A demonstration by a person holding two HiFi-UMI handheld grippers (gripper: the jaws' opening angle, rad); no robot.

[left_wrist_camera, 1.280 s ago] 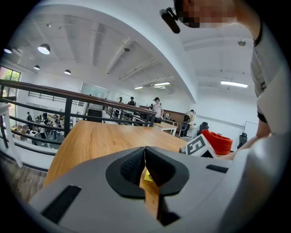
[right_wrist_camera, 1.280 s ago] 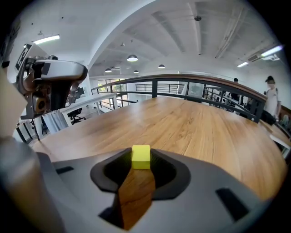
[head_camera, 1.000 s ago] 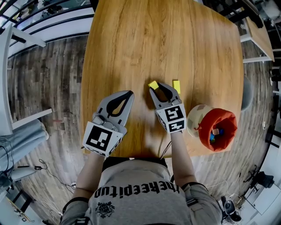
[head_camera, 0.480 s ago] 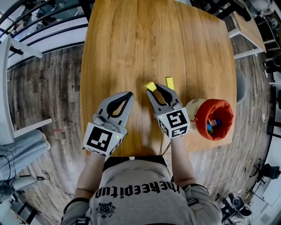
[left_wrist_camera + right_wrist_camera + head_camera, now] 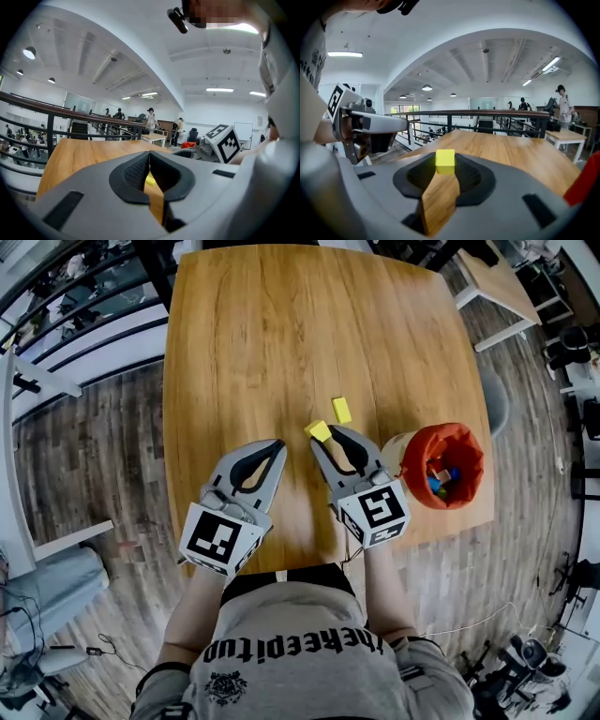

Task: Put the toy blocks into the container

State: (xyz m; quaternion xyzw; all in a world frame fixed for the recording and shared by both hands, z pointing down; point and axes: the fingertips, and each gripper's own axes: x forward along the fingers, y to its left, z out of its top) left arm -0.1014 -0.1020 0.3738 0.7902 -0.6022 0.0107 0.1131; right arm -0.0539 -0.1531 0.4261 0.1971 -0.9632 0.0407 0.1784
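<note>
Near counter's (image 5: 244,343) front edge, right gripper (image 5: 320,437) pinched yellow block (image 5: 318,430) at tips. Left gripper (image 5: 276,444) pressed together, empty. Second yellow block (image 5: 342,410) lay just beyond. Carry step, likely. Next: swing right over red container (image 5: 445,435) by right edge, release.

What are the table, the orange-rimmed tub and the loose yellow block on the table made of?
Table: wood or wood veneer, satin finish; visible grain stripes. Tub: probably fabric, matte; its orange lining folds softly over a beige outside. Yellow block: smooth, even colour; painted wood or plastic, can't tell.
</note>
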